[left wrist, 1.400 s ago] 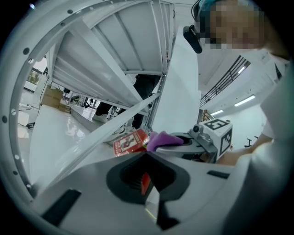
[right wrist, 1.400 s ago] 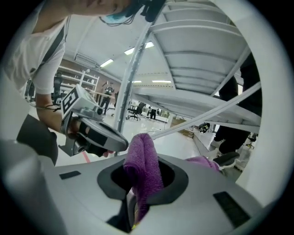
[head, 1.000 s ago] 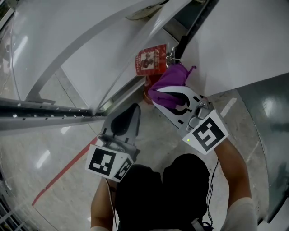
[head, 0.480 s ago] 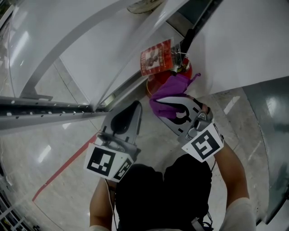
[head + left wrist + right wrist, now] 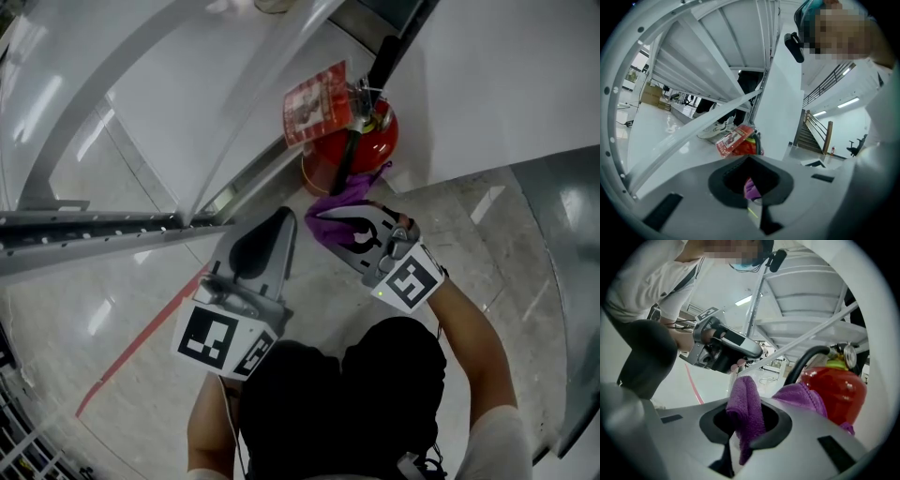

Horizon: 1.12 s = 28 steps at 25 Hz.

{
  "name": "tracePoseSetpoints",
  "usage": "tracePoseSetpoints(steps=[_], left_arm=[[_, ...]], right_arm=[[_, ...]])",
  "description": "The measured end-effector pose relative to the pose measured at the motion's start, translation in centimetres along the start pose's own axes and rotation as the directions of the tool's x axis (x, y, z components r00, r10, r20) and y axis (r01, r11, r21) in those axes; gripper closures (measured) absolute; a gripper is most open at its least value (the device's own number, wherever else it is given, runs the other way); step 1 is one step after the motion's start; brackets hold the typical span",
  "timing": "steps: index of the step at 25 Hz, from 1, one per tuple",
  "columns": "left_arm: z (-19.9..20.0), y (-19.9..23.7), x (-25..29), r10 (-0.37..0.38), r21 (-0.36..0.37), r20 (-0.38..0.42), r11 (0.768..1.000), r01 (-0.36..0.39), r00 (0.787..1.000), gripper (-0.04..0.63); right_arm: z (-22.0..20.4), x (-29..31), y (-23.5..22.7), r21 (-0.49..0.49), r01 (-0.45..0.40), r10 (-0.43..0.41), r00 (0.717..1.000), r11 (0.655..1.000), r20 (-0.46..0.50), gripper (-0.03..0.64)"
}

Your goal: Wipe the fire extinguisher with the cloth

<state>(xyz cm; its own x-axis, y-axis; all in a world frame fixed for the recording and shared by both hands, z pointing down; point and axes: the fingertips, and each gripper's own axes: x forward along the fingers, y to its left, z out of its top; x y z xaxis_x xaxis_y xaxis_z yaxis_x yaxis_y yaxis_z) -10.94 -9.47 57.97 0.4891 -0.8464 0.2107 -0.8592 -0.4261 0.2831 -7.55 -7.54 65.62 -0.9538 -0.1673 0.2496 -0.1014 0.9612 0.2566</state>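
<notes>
The red fire extinguisher (image 5: 367, 141) stands on the floor against a white panel, with a black hose and a red paper tag (image 5: 316, 102) at its neck. My right gripper (image 5: 349, 223) is shut on a purple cloth (image 5: 339, 199), which hangs against the cylinder's near lower side. In the right gripper view the cloth (image 5: 748, 407) bunches up between the jaws, with the extinguisher (image 5: 835, 389) just behind it. My left gripper (image 5: 277, 225) is held to the left, shut and holding nothing, apart from the extinguisher. In the left gripper view the extinguisher (image 5: 749, 147) and its tag (image 5: 733, 140) show beyond the jaws.
White slanted beams (image 5: 141, 84) of a stair frame cross above and to the left of the extinguisher. A red line (image 5: 141, 347) runs across the glossy floor. A grey curved panel (image 5: 562, 234) rises on the right. A pair of shoes (image 5: 716, 128) lies behind the beams.
My right gripper has drawn the cloth down off the extinguisher's top to its near lower side, baring the valve and red body. The left gripper has hardly moved.
</notes>
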Motion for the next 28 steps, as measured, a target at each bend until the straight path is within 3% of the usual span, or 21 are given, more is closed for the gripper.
tracePoseSetpoints(steps=[4, 19, 28], left_arm=[[-0.7, -0.5, 0.1, -0.010, 0.005, -0.017, 1.000, 0.010, 1.000, 0.591], [-2.0, -1.2, 0.7, -0.037, 0.000, -0.047, 0.999, 0.037, 0.998, 0.591], [-2.5, -1.9, 0.7, -0.052, 0.007, -0.067, 0.999, 0.053, 0.996, 0.591]], right_arm=[[-2.0, 0.8, 0.1, 0.045, 0.007, -0.009, 1.000, 0.999, 0.027, 0.558], [-9.8, 2.7, 0.3, 0.162, 0.030, -0.028, 1.000, 0.986, -0.011, 0.558], [-14.5, 2.9, 1.4, 0.288, 0.065, -0.056, 0.998, 0.955, -0.038, 0.558]])
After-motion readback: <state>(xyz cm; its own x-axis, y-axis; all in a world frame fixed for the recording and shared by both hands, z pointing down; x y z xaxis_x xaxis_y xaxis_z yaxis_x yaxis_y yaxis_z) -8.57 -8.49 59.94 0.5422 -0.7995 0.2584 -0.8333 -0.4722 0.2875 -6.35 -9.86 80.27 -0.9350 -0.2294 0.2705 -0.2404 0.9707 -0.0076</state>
